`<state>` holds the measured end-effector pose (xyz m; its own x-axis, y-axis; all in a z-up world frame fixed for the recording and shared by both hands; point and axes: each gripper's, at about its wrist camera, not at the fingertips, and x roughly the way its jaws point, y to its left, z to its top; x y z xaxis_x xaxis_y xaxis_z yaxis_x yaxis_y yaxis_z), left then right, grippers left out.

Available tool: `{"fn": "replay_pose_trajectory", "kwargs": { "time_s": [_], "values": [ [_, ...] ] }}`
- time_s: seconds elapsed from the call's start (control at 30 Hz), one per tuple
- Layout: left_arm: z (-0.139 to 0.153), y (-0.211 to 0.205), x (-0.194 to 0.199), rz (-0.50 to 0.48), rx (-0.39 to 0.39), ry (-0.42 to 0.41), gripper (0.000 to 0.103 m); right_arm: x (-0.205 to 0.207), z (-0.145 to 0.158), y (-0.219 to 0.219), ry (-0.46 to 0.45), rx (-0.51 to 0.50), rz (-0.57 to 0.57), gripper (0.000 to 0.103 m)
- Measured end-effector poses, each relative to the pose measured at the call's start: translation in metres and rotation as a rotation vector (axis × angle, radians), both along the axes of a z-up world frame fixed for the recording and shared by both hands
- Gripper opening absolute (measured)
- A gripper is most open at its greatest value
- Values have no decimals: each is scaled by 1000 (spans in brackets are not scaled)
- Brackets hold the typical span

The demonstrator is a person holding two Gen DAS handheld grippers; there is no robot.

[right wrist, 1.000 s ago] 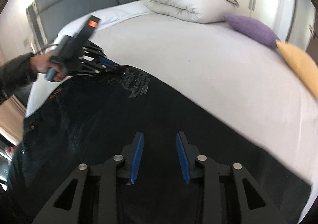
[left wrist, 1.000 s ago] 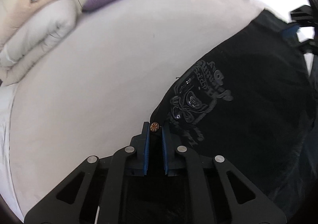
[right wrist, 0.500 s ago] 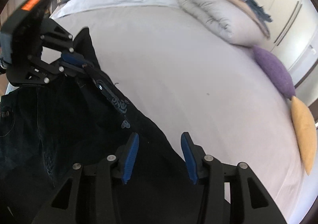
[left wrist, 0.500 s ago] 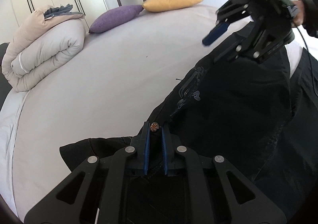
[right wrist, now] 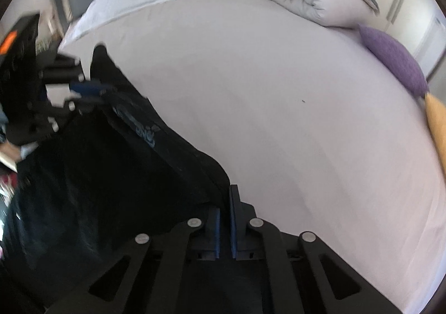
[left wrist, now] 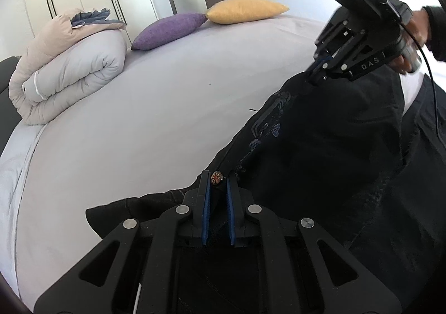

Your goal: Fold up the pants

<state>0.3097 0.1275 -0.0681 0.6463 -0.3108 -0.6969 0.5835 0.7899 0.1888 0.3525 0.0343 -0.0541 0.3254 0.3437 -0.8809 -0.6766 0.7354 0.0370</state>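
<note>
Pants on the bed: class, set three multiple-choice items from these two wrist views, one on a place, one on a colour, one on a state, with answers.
1. The yellow cushion lies:
A. beside the purple cushion
B. on the rolled duvet
C. under the pants

2. The pants are:
A. white
B. black
C. red

3. The left hand-held gripper is:
A. wide open
B. shut on the pants
C. out of view

Answers:
1 A, the cushions meet end to end.
2 B, dark cloth throughout.
3 B, its pads pinch the fabric by the button.
</note>
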Motion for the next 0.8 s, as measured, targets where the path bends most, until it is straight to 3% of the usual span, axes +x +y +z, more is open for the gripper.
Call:
{"fn": "replay_pose_trajectory", "kwargs": {
  "time_s": [0.27, 0.37, 0.4, 0.5, 0.67, 0.8],
  "values": [
    [13, 8, -29, 4, -34, 13, 9, -43, -4, 23, 123, 199, -82, 5],
    [14, 11, -51, -9, -29, 12, 9, -63, -1, 32, 103, 185, -63, 5],
    [12, 12, -57, -13, -28, 12, 9, -72, 2, 36, 76, 155, -43, 5],
    [8, 16, -89, -37, -11, 13, 9, -119, 8, 62, -89, -58, 89, 5],
    [0, 24, -144, -72, 1, 33, 9, -215, -13, 91, -402, -489, 340, 4],
    [-10, 22, -193, -117, 46, 56, 9, -267, -30, 90, -502, -623, 451, 4]
  ]
}}
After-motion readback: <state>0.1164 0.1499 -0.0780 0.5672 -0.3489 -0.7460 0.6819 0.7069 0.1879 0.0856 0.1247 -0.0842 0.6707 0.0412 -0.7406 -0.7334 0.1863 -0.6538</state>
